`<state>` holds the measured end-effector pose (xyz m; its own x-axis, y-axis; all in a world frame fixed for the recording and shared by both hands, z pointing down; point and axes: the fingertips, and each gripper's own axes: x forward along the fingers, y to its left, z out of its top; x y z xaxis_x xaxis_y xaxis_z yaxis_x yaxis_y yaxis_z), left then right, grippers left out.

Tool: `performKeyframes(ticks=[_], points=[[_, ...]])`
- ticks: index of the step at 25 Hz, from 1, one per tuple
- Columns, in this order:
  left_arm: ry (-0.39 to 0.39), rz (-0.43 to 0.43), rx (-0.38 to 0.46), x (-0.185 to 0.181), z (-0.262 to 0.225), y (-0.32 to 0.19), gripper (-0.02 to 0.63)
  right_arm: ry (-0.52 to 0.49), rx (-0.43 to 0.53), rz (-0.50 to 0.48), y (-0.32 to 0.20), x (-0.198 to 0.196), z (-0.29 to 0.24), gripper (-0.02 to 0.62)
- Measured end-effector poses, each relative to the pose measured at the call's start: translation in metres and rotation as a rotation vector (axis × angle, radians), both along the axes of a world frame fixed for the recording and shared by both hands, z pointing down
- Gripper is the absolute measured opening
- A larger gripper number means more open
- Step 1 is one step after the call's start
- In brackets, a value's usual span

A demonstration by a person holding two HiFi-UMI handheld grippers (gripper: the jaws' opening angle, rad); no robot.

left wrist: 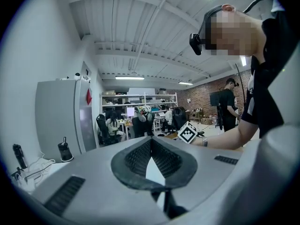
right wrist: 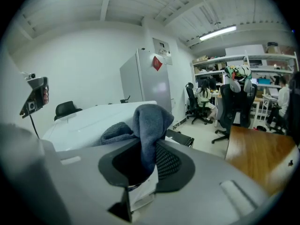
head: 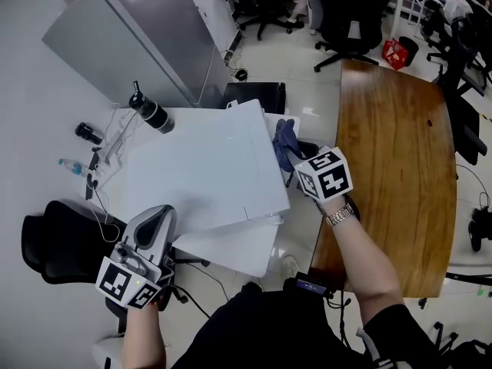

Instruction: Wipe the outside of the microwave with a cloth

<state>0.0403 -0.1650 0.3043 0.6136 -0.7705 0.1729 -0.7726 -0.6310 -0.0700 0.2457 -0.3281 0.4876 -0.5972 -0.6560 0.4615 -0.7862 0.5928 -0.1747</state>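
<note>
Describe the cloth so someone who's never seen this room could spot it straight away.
Find the big white box-shaped microwave beside the long brown wooden table. At the microwave's side facing that table, the right gripper is shut on a crumpled blue-grey cloth. It is the only soft, dark fabric against the white casing.
</note>
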Motion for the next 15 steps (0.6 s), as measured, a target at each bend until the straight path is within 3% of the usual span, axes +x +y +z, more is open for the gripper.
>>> performKeyframes(ticks=[15], points=[[-0.009,-0.039,-0.040,0.000,0.018,-0.003,0.003,0.057,-0.137,-0.001,-0.008,0.000,0.096,0.077]])
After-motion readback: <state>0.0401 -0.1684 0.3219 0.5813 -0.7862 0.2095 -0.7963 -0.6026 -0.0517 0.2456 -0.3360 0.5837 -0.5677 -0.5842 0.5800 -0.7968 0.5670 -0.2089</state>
